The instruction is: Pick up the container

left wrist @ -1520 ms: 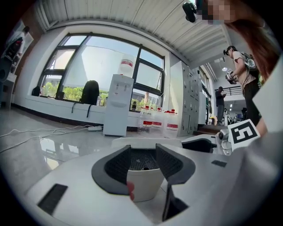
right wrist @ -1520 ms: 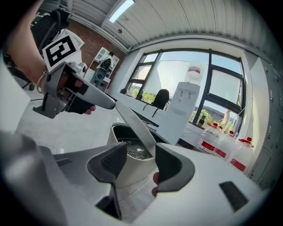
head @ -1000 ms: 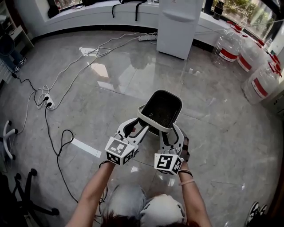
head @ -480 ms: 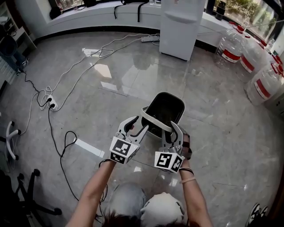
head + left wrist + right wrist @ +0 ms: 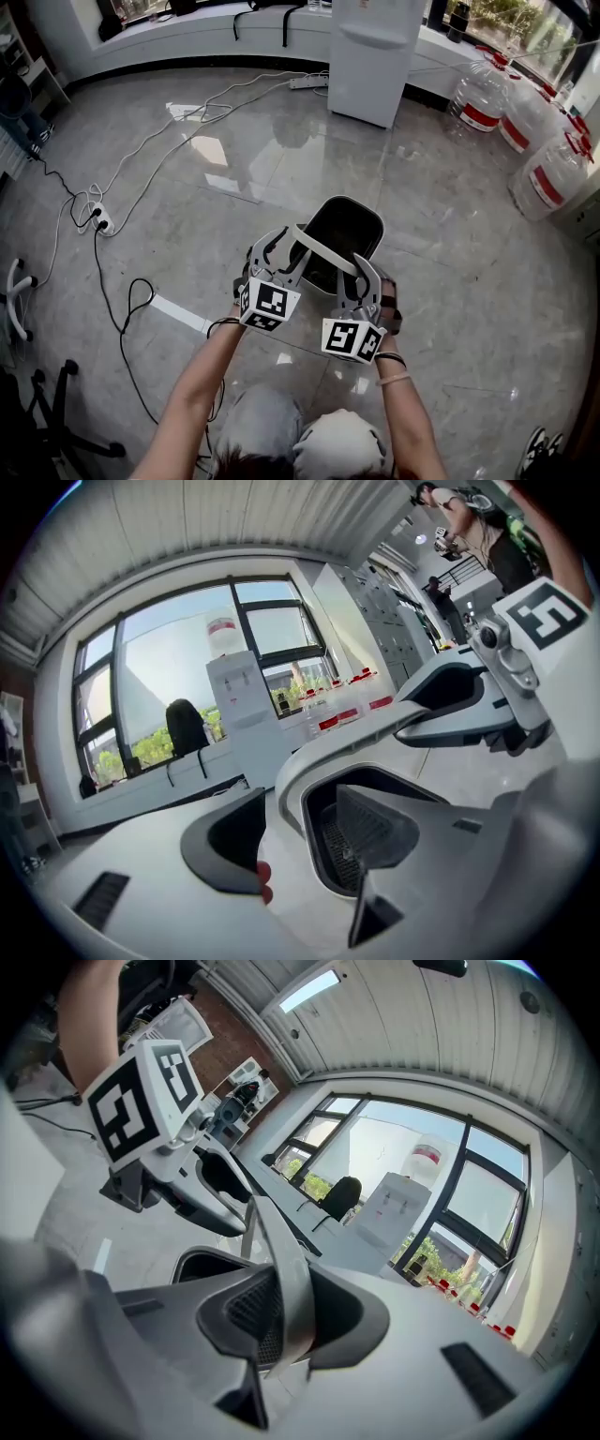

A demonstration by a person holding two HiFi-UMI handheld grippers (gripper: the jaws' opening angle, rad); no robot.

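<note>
The container (image 5: 374,217) is a dark bin with a white rim, standing on the floor with its white handle band (image 5: 323,251) swung up toward me. My right gripper (image 5: 364,274) straddles that band near its right end. Its jaws are closing, with the handle band (image 5: 284,1283) between them against one pad and a dark gap beside the other. My left gripper (image 5: 278,251) sits at the bin's left edge. Its jaws (image 5: 300,841) are opening and stand wide, pressing on nothing. The handle band (image 5: 319,752) arcs past them.
A white water dispenser (image 5: 370,56) stands at the back. Big water jugs (image 5: 539,159) line the right wall. A power strip with trailing cables (image 5: 101,217) lies on the floor at left, and chair bases (image 5: 19,295) sit at the left edge.
My left gripper has risen and moved in toward the bin's left rim. The right gripper's jaws have narrowed round the handle band. The bin has stayed put.
</note>
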